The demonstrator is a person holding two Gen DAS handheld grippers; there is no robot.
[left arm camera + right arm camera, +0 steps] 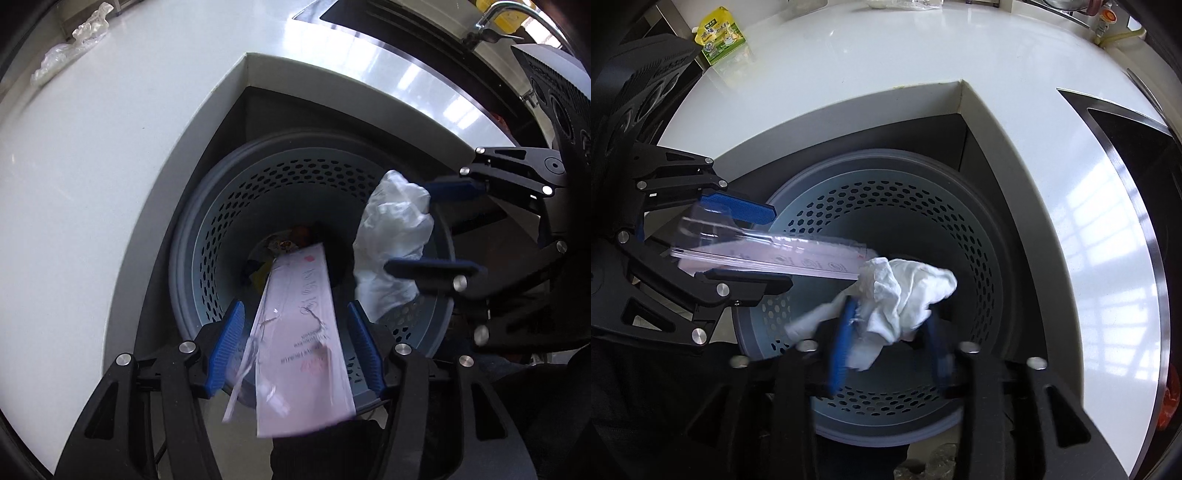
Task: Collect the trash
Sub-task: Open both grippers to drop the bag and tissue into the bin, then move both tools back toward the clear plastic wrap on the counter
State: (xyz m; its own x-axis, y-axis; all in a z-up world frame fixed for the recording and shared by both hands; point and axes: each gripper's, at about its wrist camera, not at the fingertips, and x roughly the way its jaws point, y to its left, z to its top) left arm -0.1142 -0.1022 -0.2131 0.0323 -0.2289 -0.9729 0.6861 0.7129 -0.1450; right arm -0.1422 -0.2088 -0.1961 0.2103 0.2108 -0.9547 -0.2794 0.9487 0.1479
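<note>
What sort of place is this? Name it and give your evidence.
Most likely a home kitchen: a white countertop with an inset corner, a steel-rimmed sink with a faucet, and a perforated waste bin on the floor below.

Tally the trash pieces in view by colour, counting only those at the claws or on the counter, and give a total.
White: 1, crumpled tissue
Pink: 1, flat packet
Clear: 1, plastic wrap on the counter
Green-yellow: 1, pouch
Total: 4

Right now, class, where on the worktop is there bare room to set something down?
Bare: the white counter between the green pouch and the steel sink rim. Crowded: the bin mouth, with both grippers.
</note>
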